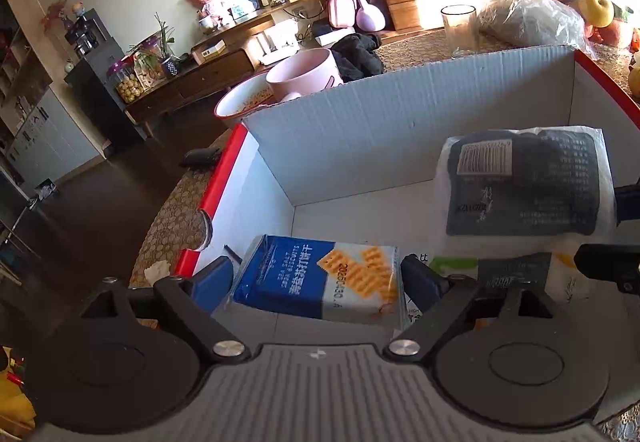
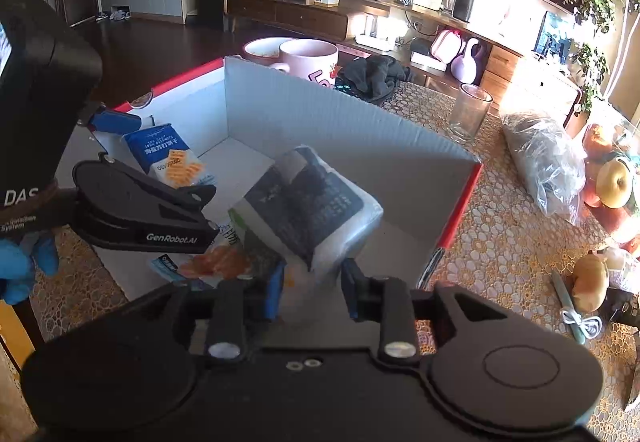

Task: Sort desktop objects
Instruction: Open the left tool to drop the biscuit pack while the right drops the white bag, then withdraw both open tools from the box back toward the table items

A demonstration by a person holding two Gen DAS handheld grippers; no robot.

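1. Right gripper (image 2: 310,292): the fingers stand a little apart astride the near end of the white-wrapped packet (image 2: 316,198); whether the pads touch the wrap cannot be told. No earlier view is given, so release is only judged likely.
2. Left gripper (image 1: 318,282): the fingers are spread wide on either side of the blue cracker pack (image 1: 320,282), with a gap showing at each side; nothing is gripped.
3. Both packs lie inside the cardboard box (image 1: 360,130), the cracker pack at the near left, the white packet to the right, leaning on other packs.
4. A clean finish is judged to call for a withdrawal along the fingers, so that no wrap is snagged.
5. On the bench beyond the box stand a glass (image 2: 468,114) and a pink mug (image 2: 308,58), untouched.
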